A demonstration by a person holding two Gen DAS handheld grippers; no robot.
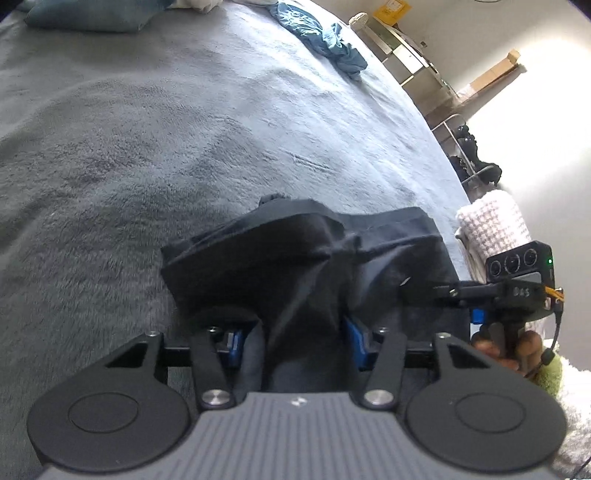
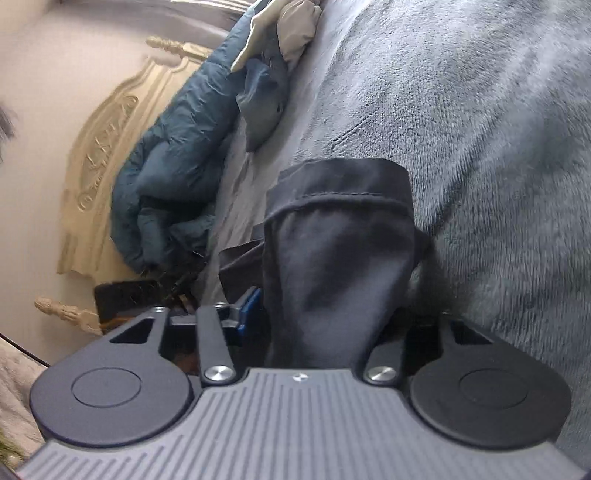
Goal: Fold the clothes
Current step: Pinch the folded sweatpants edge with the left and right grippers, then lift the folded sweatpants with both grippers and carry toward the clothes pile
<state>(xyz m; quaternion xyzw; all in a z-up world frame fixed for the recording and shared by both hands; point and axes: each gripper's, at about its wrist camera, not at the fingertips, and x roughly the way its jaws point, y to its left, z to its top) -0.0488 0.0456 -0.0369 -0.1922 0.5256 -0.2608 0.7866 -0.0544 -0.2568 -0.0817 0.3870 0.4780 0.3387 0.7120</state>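
A black garment hangs bunched over the grey fleece bed cover. My left gripper is shut on a gathered fold of it, cloth filling the gap between the blue pads. The other gripper shows at the right of the left wrist view, clamped on the garment's far edge, a hand around its handle. In the right wrist view my right gripper is shut on the black garment, whose hemmed edge sticks up above the fingers. The right pad is hidden by cloth.
A crumpled blue garment lies far up the bed, near its right edge. A blue duvet and a beige cloth are piled by the carved headboard. A white waffle towel and shelving stand beyond the bed edge.
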